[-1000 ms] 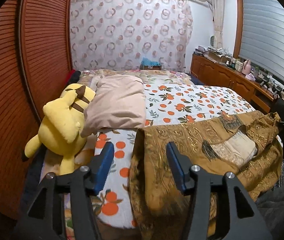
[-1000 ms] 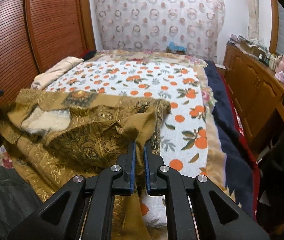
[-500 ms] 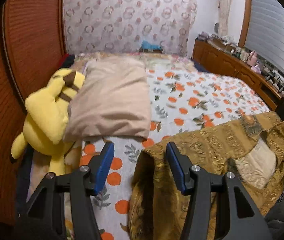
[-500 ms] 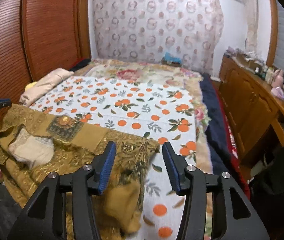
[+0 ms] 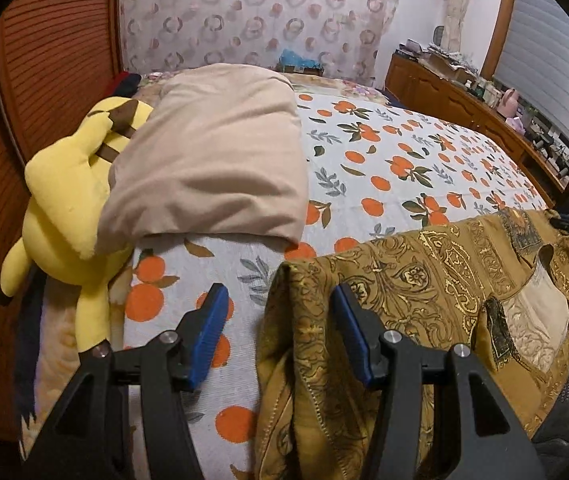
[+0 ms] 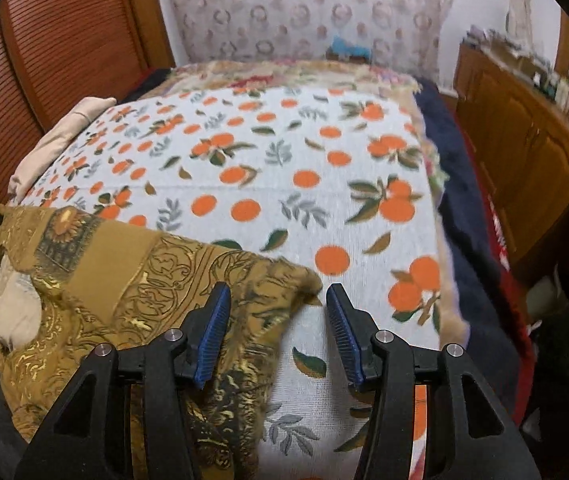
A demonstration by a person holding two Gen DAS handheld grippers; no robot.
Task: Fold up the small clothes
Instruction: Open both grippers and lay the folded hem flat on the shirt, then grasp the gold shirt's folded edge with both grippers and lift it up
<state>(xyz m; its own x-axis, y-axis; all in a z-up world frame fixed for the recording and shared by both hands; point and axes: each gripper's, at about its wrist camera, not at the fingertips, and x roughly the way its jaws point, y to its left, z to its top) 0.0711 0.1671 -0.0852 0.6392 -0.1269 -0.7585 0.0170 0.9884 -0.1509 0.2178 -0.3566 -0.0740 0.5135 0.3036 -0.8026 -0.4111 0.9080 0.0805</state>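
Note:
A brown garment with gold ornament print (image 5: 436,280) lies crumpled along the near edge of the bed, its pale lining showing (image 5: 540,312). My left gripper (image 5: 278,300) is open, jaws wide, with the garment's left corner rising between the blue pads. In the right wrist view the same garment (image 6: 132,280) lies to the left. My right gripper (image 6: 276,300) is open, with the garment's right corner under and beside its left pad. Neither gripper holds anything.
The bed has a white cover with orange fruit print (image 6: 284,184). A beige pillow (image 5: 216,168) and a yellow plush toy (image 5: 68,200) lie at the left by a wooden slatted wardrobe (image 5: 44,60). A wooden cabinet (image 6: 524,152) stands along the right.
One second ago my right gripper was shut on the garment's corner; it has opened and let the cloth drop onto the bed. My left gripper stayed open and moved down and closer to the bed.

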